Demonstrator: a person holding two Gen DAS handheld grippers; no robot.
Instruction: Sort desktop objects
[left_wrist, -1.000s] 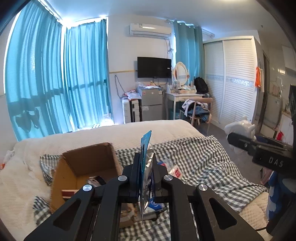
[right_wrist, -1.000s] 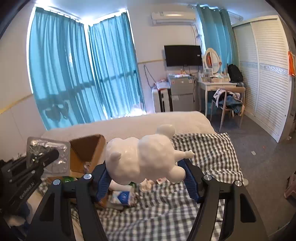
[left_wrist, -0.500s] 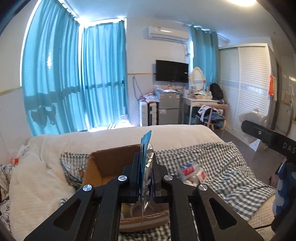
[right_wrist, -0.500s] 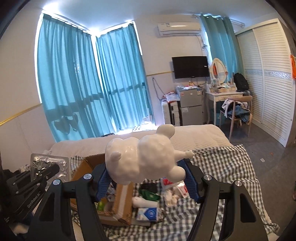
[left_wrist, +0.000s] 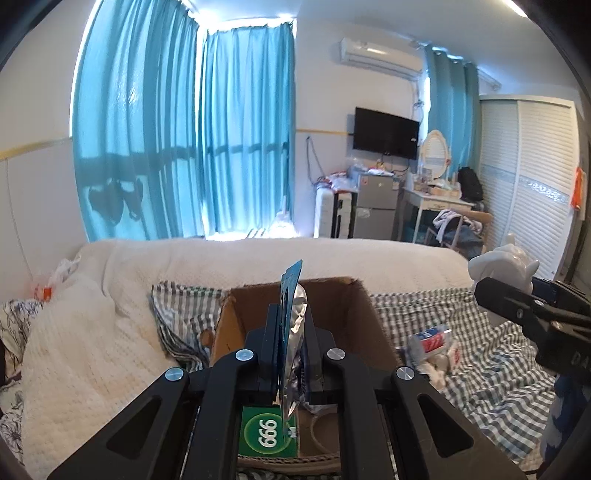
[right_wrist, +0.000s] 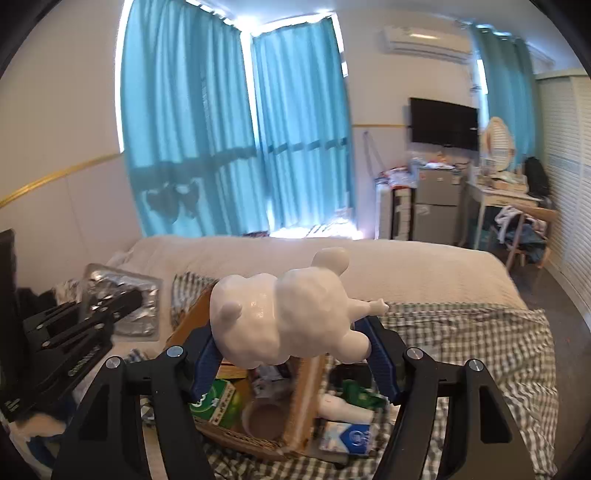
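Observation:
My left gripper is shut on a flat blue and silver foil packet that stands on edge between the pads, above the open cardboard box. That same packet and the left gripper show at the left of the right wrist view. My right gripper is shut on a glossy white bear figurine, held over the box. The figurine shows at the right edge of the left wrist view. Inside the box lie a green carton and a tape roll.
The box stands on a checked cloth spread over a white bed. A white bottle, a green wrapper and a blue and white carton lie right of the box. A small red and white packet lies nearby.
Both grippers have swung left across the bed, so the box now sits straight under them. The packet and the figurine stay clamped as before.

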